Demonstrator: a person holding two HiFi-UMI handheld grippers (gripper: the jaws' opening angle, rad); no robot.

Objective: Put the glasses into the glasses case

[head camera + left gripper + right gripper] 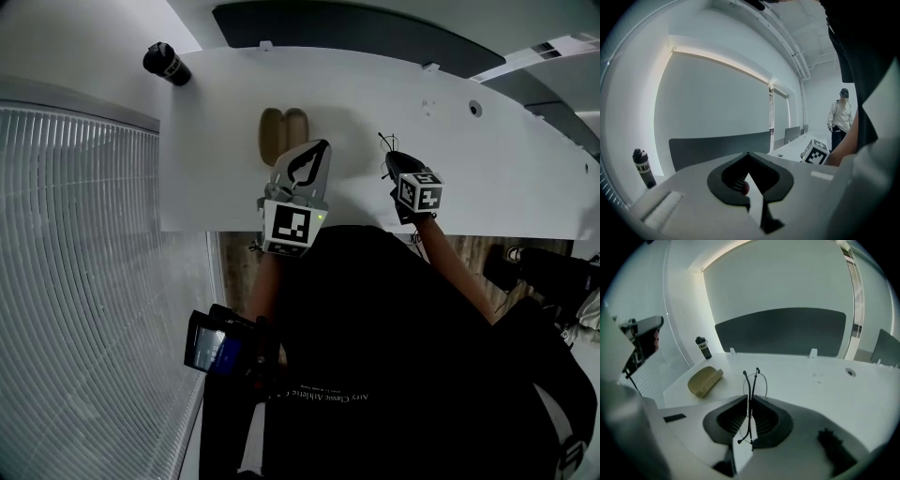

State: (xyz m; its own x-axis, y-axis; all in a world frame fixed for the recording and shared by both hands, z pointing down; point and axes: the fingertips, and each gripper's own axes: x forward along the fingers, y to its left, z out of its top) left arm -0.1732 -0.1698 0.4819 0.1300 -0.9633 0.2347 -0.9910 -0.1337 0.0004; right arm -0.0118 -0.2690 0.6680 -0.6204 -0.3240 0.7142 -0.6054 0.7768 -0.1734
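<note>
Right gripper view: the right hand-held gripper (749, 399) is shown with its jaws pressed together on the glasses (748, 383). They are clamped across the thin dark wire of the frame, and the two temple ends rise past the jaw tips. The glasses are thus carried clear of the white surface (811, 385), and nothing else touches them. The tan glasses case (705, 381) is seen ahead and to the left, resting on the surface apart from the glasses, and appears to lie open. A dark bottle (703, 348) stands beyond the case, near the far corner. In the left gripper view, the left hand-held gripper (749, 157) is shown with its jaw tips met and nothing clamped between them.

Handling, as judged: the frame is taken to be very light, springy and easily bent, and the lenses are taken to scratch easily. Hold is best kept on the metal at the bridge or hinges, with only slight pressure. The smooth wire may slip or twist within the pads.
</note>
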